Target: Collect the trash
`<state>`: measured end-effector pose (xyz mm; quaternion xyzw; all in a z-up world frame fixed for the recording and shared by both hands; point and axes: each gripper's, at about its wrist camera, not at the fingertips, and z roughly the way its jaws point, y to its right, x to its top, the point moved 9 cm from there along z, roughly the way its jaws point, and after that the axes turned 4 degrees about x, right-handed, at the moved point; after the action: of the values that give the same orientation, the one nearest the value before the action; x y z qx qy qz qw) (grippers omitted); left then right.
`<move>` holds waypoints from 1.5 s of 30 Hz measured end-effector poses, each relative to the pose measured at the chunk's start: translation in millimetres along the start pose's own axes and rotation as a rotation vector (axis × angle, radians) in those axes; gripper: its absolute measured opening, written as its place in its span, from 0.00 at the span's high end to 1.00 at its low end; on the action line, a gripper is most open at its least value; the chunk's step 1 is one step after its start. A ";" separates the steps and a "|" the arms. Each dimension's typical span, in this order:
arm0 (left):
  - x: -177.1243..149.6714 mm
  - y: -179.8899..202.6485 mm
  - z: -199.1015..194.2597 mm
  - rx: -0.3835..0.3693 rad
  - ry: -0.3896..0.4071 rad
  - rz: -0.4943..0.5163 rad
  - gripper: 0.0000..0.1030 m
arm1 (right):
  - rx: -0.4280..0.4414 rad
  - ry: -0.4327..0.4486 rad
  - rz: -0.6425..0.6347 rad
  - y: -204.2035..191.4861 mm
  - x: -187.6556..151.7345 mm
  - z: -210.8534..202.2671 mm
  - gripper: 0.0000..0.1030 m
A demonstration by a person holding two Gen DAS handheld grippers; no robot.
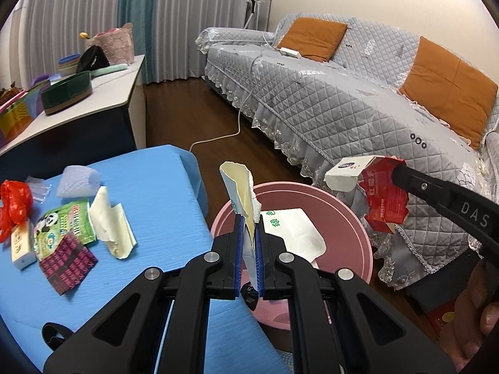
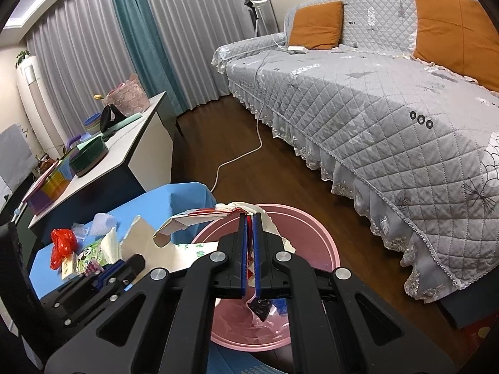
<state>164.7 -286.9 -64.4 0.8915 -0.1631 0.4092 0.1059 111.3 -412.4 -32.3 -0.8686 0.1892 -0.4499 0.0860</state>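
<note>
My left gripper (image 1: 249,227) is shut on a torn cream cardboard strip (image 1: 238,187) that stands upright over the near rim of the pink basin (image 1: 349,215). A white sheet with green characters (image 1: 296,227) lies inside the basin. My right gripper (image 1: 397,171) comes in from the right, above the basin's far side. In its own view the right gripper (image 2: 249,218) is shut on a torn red and white carton (image 2: 193,218) over the basin (image 2: 312,240). The left gripper (image 2: 137,260) shows at lower left with its cardboard strip (image 2: 140,237).
The blue table (image 1: 156,193) on the left carries a red plastic bag (image 1: 14,202), a foam piece (image 1: 78,182), a green panda packet (image 1: 62,224), a cream paper scrap (image 1: 109,227), a dark pink packet (image 1: 67,261) and a small white box (image 1: 21,246). A quilted grey sofa (image 1: 343,99) runs behind the basin.
</note>
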 end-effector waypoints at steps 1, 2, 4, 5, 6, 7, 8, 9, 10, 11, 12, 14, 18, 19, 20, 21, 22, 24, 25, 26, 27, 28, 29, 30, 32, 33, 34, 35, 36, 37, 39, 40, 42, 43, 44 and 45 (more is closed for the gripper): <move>-0.5 0.9 1.8 0.000 -0.004 0.001 0.93 | 0.001 0.000 0.002 0.1 0.2 0.7 0.97; -0.1 2.6 3.9 0.000 -0.006 0.002 0.93 | 0.001 -0.001 0.003 0.2 0.1 1.4 0.97; -0.5 4.1 6.9 -0.002 -0.012 0.003 0.93 | 0.000 -0.002 0.003 0.5 -0.1 2.2 0.97; -1.0 4.3 7.6 -0.002 -0.013 0.003 0.93 | -0.001 -0.003 0.005 0.8 -0.1 2.2 0.97; -1.0 4.5 8.6 -0.002 -0.014 0.002 0.93 | -0.001 -0.003 0.006 0.9 -0.1 2.1 0.97; -0.8 4.8 9.2 -0.003 -0.015 0.002 0.93 | -0.002 -0.004 0.008 1.9 -0.8 2.5 0.97; -0.8 5.2 9.3 -0.003 -0.015 0.002 0.93 | -0.005 -0.006 0.011 2.7 -1.0 3.0 0.97; -0.8 5.3 9.3 -0.003 -0.015 0.002 0.93 | -0.006 -0.008 0.013 3.7 -1.2 3.6 0.97; -0.7 5.4 9.5 -0.003 -0.015 0.002 0.93 | -0.007 -0.010 0.014 4.1 -1.6 4.2 0.97; -0.7 5.6 10.1 -0.005 -0.017 0.001 0.93 | -0.009 -0.014 0.013 4.3 -2.3 5.0 0.97; -0.9 5.4 10.2 -0.004 -0.018 0.000 0.93 | -0.012 -0.018 0.010 4.7 -3.0 5.7 0.94; -2.8 4.9 13.4 -0.010 -0.036 -0.015 0.89 | -0.020 -0.026 0.009 6.2 -4.6 6.9 0.93; -5.3 2.7 14.7 -0.002 -0.046 -0.027 0.77 | -0.046 -0.055 0.021 11.7 -9.6 11.0 0.63; -5.6 1.9 13.8 0.002 -0.045 -0.027 0.74 | -0.054 -0.054 0.023 13.1 -9.9 10.7 0.58; -5.7 0.7 12.9 0.003 -0.044 -0.028 0.74 | -0.060 -0.052 0.024 13.6 -9.6 10.6 0.55; -5.7 -0.8 11.1 0.005 -0.043 -0.030 0.74 | -0.064 -0.049 0.024 13.7 -9.0 10.0 0.55; -5.2 -1.9 9.5 0.007 -0.042 -0.031 0.74 | -0.065 -0.047 0.022 13.5 -8.6 9.3 0.55; -4.4 -5.9 5.3 0.011 -0.037 -0.033 0.74 | -0.066 -0.042 0.019 12.1 -7.6 7.8 0.55; -4.1 -8.0 2.8 0.014 -0.034 -0.035 0.74 | -0.068 -0.039 0.017 11.2 -7.2 7.1 0.55; -3.7 -10.2 0.1 0.016 -0.031 -0.036 0.74 | -0.068 -0.038 0.015 10.6 -7.0 6.7 0.55; -2.8 -12.9 -1.8 0.019 -0.029 -0.038 0.74 | -0.067 -0.037 0.014 9.2 -6.6 6.1 0.55; -2.1 -15.5 -4.7 0.022 -0.025 -0.040 0.74 | -0.065 -0.034 0.011 7.3 -6.1 5.2 0.55; -1.1 -18.2 -7.2 0.025 -0.022 -0.042 0.74 | -0.064 -0.031 0.007 5.0 -5.8 4.2 0.55; 0.0 -21.4 -11.2 0.029 -0.017 -0.045 0.74 | -0.064 -0.029 0.003 2.8 -4.8 3.3 0.55; 1.3 -26.7 -17.0 0.035 -0.010 -0.048 0.74 | -0.059 -0.021 -0.009 -3.4 -3.0 0.8 0.55; 2.1 -30.4 -22.0 0.039 -0.004 -0.050 0.74 | -0.058 -0.017 -0.014 -5.2 -2.4 -0.5 0.55; 2.5 -33.0 -25.5 0.042 0.000 -0.052 0.74 | -0.057 -0.011 -0.017 -7.8 -1.7 -2.4 0.55; 2.7 -35.4 -28.6 0.042 0.003 -0.050 0.74 | -0.054 -0.003 -0.020 -11.2 -0.7 -4.6 0.55; 3.4 -39.5 -33.2 0.045 0.008 -0.052 0.74 | -0.053 0.002 -0.023 -14.1 0.0 -5.8 0.55; 3.9 -42.8 -37.4 0.049 0.013 -0.054 0.74 | -0.057 0.009 -0.030 -17.0 1.0 -7.7 0.55; 5.0 -49.8 -44.8 0.055 0.022 -0.057 0.74 | -0.073 0.028 -0.050 -23.1 2.6 -11.8 0.55; 5.6 -53.9 -49.6 0.059 0.027 -0.058 0.74 | -0.078 0.035 -0.056 -25.3 3.3 -13.2 0.55; 7.2 -62.7 -57.8 0.065 0.037 -0.061 0.74 | -0.080 0.070 -0.059 -31.0 6.4 -20.4 0.55; 7.7 -67.0 -61.5 0.068 0.042 -0.061 0.74 | -0.074 0.094 -0.060 -34.9 9.0 -25.7 0.55; 8.1 -72.8 -66.4 0.073 0.048 -0.059 0.74 | -0.066 0.110 -0.067 -39.6 10.9 -29.6 0.55; 8.2 -77.5 -69.6 0.077 0.052 -0.057 0.74 | -0.060 0.118 -0.076 -43.7 12.3 -31.8 0.55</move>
<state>150.6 -194.5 -17.7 0.8883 -0.1187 0.4350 0.0873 102.8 -376.7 9.3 -0.8493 0.1743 -0.4974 0.0315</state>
